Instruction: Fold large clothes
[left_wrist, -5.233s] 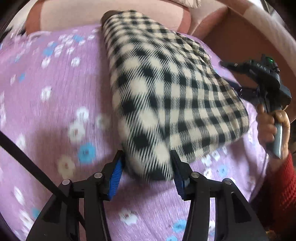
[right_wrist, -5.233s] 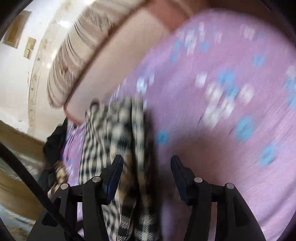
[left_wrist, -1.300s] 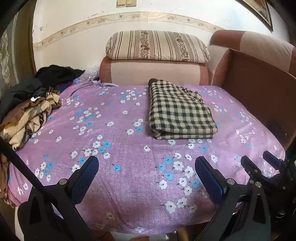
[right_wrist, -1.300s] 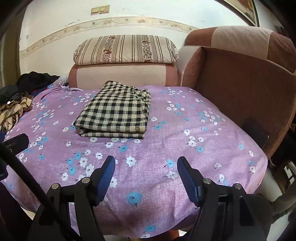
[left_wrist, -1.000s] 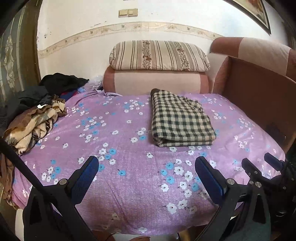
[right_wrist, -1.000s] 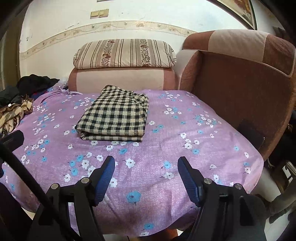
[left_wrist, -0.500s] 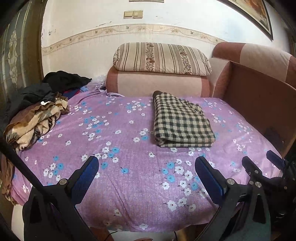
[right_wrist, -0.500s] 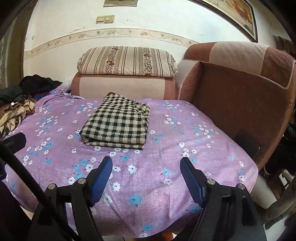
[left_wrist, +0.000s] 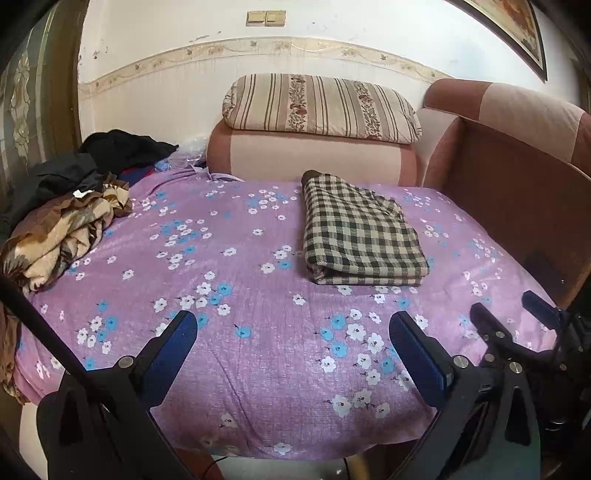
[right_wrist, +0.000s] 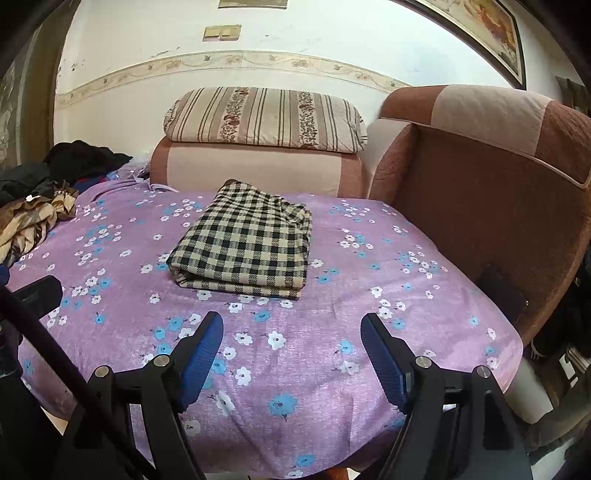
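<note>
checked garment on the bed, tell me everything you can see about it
The checked garment is a soft-looking woven cloth in a black and cream check, folded into a neat, flat, roughly rectangular stack of several layers. Its folded edges face the cameras, and the far end is looser and slightly rumpled. It lies flat on the purple flowered bedsheet, near the brown and pink cushion at the head. Only the sheet touches it. Both grippers are open and well short of it.
</note>
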